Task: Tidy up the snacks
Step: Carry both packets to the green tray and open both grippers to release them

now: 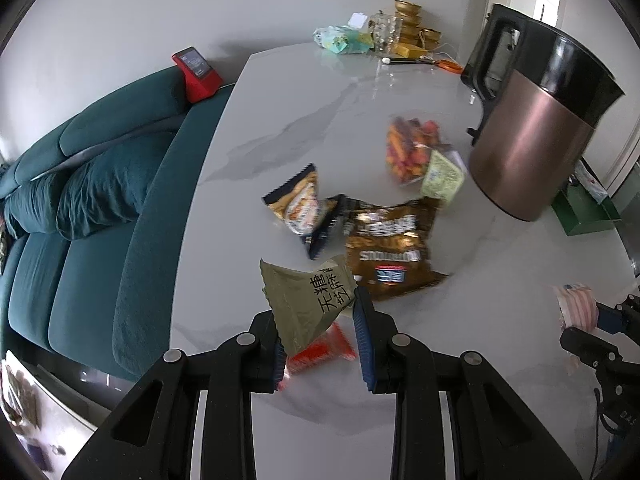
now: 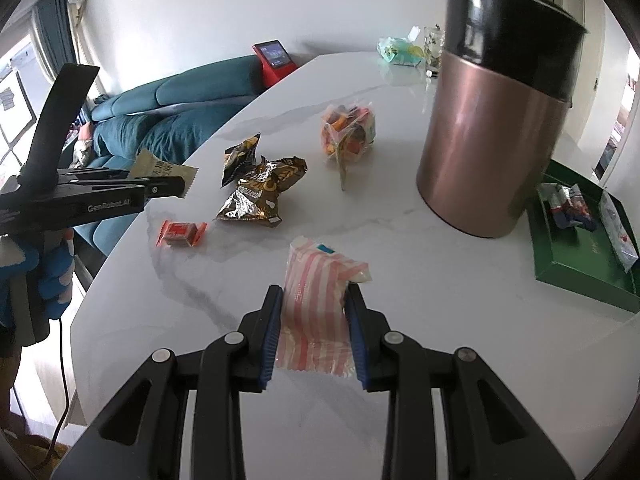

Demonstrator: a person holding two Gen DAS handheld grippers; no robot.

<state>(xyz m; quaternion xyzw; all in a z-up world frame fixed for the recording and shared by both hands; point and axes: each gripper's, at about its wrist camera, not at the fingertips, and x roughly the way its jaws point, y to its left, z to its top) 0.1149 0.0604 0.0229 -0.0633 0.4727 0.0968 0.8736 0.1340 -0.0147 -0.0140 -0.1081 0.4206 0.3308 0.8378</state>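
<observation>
The right gripper [image 2: 314, 328] is nearest, its blue pads closed onto a pink-striped packet [image 2: 316, 300] that stands pinched between them just above the white marble table [image 2: 440, 300]; the left gripper [image 1: 320, 332] likewise clamps an olive-green packet [image 1: 308, 304] printed with Chinese characters, lifted clear of the tabletop; directly beneath that packet lies a small red packet [image 1: 320, 350], flat on the table; ahead of the left gripper sits a crumpled brown-and-gold bag [image 1: 390, 246], and touching its left edge a dark-edged orange snack bag [image 1: 302, 208]; further ahead and to the right lies a clear bag of orange and red sweets [image 1: 412, 152] with a pale green label; just beyond that bag, to the right, stands a tall copper canister [image 2: 496, 128] with a black lid; to the right of the right gripper, past the canister, a green tray [image 2: 580, 268] holds several small packets; far ahead at the table's back edge stand gold bowls [image 1: 412, 24] and a glass; left of the table runs a teal sofa [image 1: 100, 208].
</observation>
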